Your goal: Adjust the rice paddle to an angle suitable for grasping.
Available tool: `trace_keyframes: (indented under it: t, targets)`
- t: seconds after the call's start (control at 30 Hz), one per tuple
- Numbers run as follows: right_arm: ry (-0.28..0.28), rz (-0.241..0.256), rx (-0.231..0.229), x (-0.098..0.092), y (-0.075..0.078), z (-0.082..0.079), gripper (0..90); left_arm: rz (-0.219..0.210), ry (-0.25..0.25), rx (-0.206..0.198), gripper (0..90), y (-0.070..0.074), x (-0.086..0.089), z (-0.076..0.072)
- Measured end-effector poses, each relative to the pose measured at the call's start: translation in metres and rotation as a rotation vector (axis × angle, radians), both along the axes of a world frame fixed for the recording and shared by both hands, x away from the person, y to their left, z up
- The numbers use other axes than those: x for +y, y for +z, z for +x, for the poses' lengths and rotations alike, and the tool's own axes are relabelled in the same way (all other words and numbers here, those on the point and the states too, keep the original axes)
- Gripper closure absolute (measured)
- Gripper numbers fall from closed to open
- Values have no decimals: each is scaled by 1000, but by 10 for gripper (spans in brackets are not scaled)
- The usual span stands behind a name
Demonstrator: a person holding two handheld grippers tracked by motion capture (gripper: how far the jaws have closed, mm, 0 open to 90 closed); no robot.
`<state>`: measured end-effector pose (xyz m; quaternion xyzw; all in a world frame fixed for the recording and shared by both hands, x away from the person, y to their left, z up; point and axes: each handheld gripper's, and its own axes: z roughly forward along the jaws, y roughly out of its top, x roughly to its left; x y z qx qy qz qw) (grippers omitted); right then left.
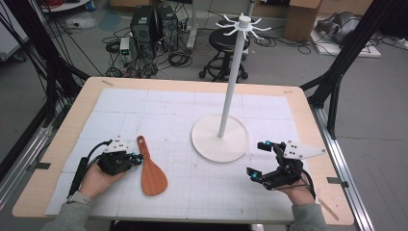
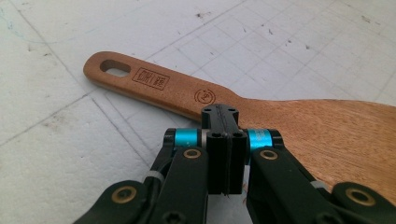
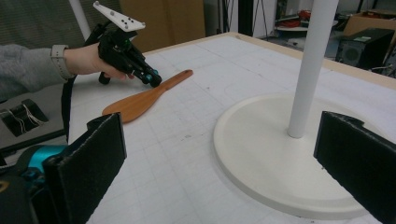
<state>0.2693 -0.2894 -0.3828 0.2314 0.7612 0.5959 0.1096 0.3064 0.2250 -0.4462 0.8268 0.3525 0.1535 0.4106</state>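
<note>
Left gripper [image 1: 138, 158] jaws closed at brown wooden flat-bladed spatula's [image 1: 150, 172] nine o'clock; right gripper [image 1: 259, 159] jaws wide open.

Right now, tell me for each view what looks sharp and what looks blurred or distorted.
High view: even light, soft detail, table edges bowed. Left gripper view: wooden spatula stamps sharp, the shut left gripper crisp, soft shadow beneath the handle. Right gripper view: open right gripper pads blurred up close, stand clear, room behind hazy.
</note>
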Motion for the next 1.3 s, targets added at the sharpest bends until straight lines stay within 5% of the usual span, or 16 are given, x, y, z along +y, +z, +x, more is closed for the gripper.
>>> trace_keyframes:
  t: [0.17, 0.47, 1.3]
  targets:
    - [-2, 8, 1, -2, 0, 0, 8, -102, -21, -1, 898, 9, -6, -5]
    - [-1, 4, 2, -1, 0, -1, 8, -67, -129, -1, 898, 11, -41, -12]
    - [-5, -2, 8, -5, -2, -8, 8, 1, -200, 47, 897, 1, -80, -8]
